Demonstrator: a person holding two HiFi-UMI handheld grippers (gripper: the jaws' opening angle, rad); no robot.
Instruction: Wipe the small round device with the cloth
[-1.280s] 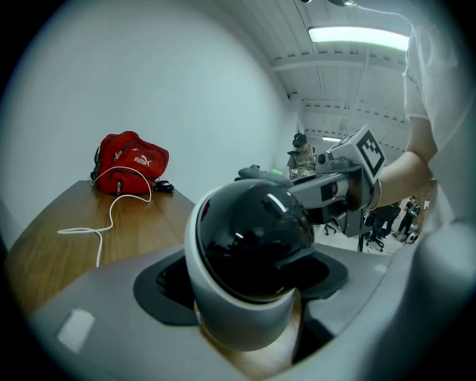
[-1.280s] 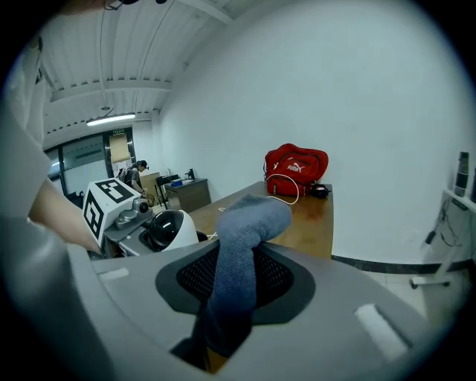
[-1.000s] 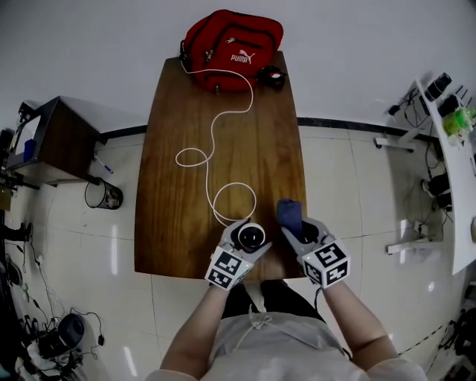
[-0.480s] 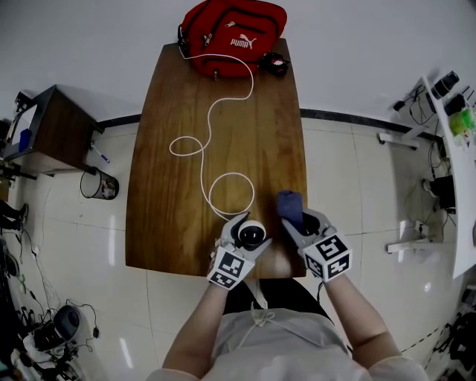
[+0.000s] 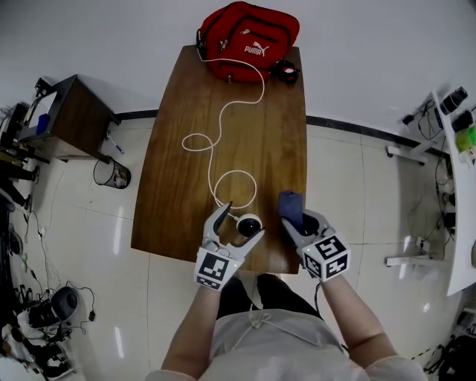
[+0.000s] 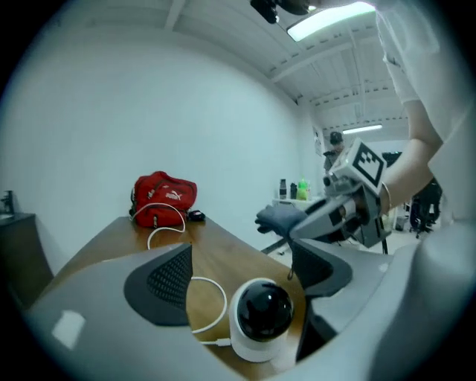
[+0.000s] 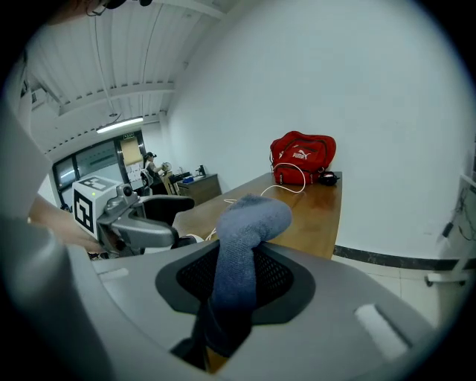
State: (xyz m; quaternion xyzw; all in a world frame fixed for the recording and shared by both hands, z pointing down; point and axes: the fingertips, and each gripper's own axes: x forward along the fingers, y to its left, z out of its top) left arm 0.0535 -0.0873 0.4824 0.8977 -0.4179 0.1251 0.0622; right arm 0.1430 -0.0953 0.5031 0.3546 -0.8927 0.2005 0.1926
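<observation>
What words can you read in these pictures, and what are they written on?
"PUMA": white letters on the red bag at the far end of the table.
No words on the left marker cube or the right marker cube, only black-and-white square patterns.
Labels on the bottles in the background: too small to read.

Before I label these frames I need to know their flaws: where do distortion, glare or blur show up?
Head view: sharp and evenly lit; the wide lens bows the table edges, and pale glare streaks lie on the floor. Left gripper view: fisheye with black corners, ceiling lamp blown out, device fairly sharp. Right gripper view: same fisheye corners; cloth in focus.
</observation>
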